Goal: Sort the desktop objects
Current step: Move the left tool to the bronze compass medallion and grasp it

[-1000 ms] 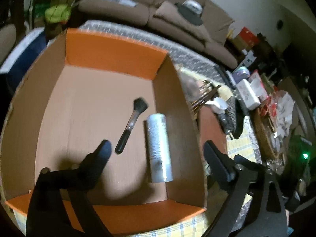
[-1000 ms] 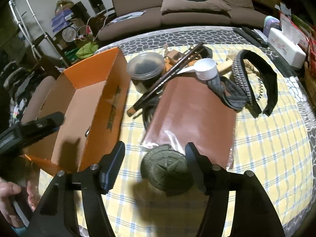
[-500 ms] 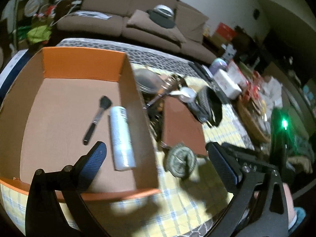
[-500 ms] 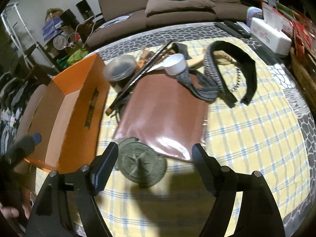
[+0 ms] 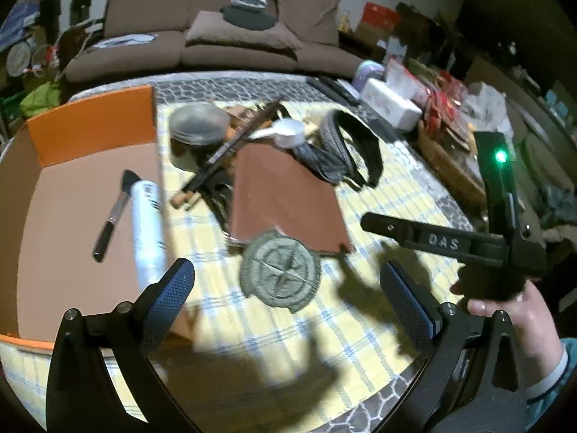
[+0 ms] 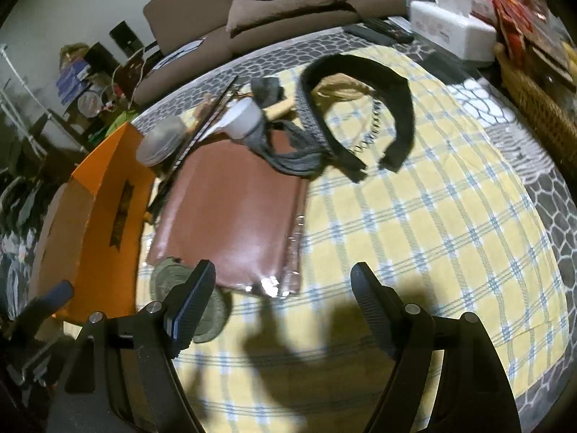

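So right now both hand-held grippers are empty with jaws spread wide. The landmark to go by is the round green compass-patterned disc [image 5: 280, 271], lying flat on the checked surface [image 6: 432, 216]. Orange box [image 5: 90, 133] sits just left of it, already holding a silver can [image 5: 148, 231] and a makeup brush [image 5: 111, 216]. Brown leather pad [image 5: 285, 202] is just behind the disc, touching or overlapping its far edge.

The left hand-held gripper [image 5: 285, 303] hovers just in front of the disc, which sits almost centred between its fingers, so it looks the nearer one. For the right hand-held gripper [image 6: 283, 310] the disc is off to the left, partly hidden behind its left finger. Being round, the disc has no long axis to line up with. My guess is it's next for the box.
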`<state>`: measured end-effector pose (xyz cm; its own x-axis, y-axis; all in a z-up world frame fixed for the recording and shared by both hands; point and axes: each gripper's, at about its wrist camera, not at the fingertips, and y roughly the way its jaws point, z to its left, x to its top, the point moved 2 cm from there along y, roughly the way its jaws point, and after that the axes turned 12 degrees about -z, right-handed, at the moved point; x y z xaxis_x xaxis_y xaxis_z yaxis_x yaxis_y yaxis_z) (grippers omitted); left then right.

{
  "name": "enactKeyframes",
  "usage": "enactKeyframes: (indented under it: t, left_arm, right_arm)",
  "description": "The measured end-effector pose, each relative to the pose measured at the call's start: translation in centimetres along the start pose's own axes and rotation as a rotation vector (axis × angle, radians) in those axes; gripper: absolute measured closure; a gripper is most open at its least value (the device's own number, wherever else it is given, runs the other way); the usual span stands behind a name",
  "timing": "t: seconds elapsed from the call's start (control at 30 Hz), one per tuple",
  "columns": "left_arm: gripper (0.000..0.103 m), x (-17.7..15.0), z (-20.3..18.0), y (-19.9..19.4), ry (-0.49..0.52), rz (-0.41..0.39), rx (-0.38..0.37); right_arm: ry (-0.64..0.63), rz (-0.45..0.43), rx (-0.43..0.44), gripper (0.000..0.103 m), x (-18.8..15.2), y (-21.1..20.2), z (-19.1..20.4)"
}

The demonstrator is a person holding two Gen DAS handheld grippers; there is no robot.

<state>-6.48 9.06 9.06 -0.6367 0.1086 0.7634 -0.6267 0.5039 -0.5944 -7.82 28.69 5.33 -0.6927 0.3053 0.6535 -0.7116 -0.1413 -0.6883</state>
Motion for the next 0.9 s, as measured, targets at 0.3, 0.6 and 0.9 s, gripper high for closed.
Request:
enactKeyframes:
  t: [0.3,0.6,0.9]
  left_arm:
    - [0.0,-1.9,-2.8,2.3,0.115,0.021,0.049]
    - [0.0,-4.2,-5.3,6.2,0.373,0.022,0.199]
    - [0.0,-5.0,-5.8,9.0,0.434,0.054,0.176]
  right_arm:
    - [0.059,0.016,0.015,0.024,0.0,0.4,-2.3]
    - [0.019,0.016,0.015,0.024,0.1,0.0,-2.0]
    - [0.004,0.016,0.02,0.024,0.3,-0.1,-2.0]
